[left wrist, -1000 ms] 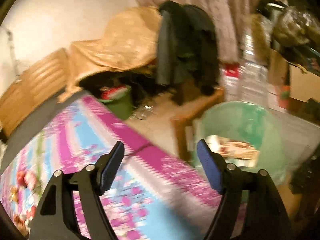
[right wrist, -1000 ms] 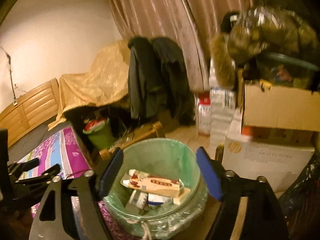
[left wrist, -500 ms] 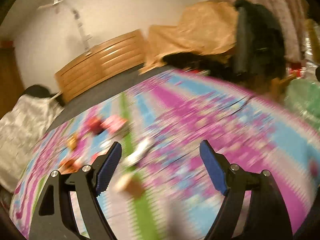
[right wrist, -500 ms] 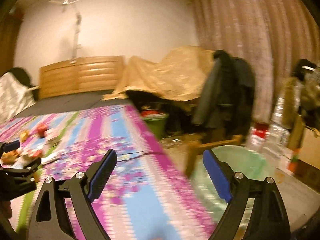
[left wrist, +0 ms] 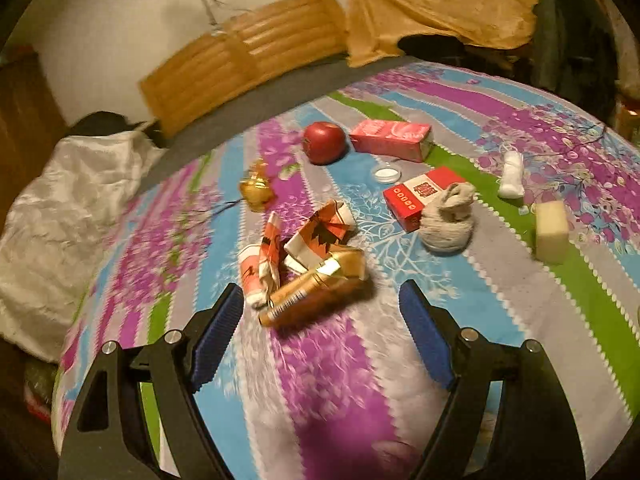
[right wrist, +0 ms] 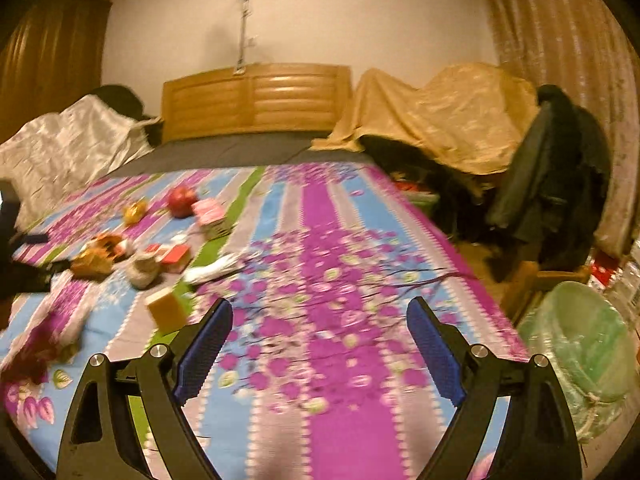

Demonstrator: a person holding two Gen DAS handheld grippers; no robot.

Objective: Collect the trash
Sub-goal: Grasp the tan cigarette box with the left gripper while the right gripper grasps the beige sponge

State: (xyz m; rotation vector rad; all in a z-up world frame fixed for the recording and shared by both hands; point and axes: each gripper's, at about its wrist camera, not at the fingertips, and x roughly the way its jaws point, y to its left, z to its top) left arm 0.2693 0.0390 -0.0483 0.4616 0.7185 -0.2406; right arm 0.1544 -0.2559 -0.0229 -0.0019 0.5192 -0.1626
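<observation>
Trash lies on the striped floral bedspread (left wrist: pixel 500 320). My left gripper (left wrist: pixel 320 292) hovers open just short of a crushed gold carton (left wrist: pixel 316 288) and crumpled orange-and-white wrappers (left wrist: pixel 320 232); nothing is between its pads. Beyond lie a red box (left wrist: pixel 418 196), a grey wad (left wrist: pixel 448 220), a pink box (left wrist: pixel 390 138), a white roll (left wrist: pixel 512 174) and a yellowish block (left wrist: pixel 551 232). My right gripper (right wrist: pixel 320 304) stands open and empty over bare bedspread, with the same litter to its left. The green-lined bin (right wrist: pixel 580 344) stands on the floor at the bed's right.
A red apple (left wrist: pixel 324 142), a gold foil piece (left wrist: pixel 256 188) and a small white lid (left wrist: pixel 386 172) also lie on the bed. A white quilt (right wrist: pixel 60 144) is heaped at the left, by the wooden headboard (right wrist: pixel 256 100). Dark coats (right wrist: pixel 552 168) hang near the bin.
Both views have swung left, away from the green bin and onto the bed. The litter now lies right before the left gripper. The right gripper's jaws stand a little wider.
</observation>
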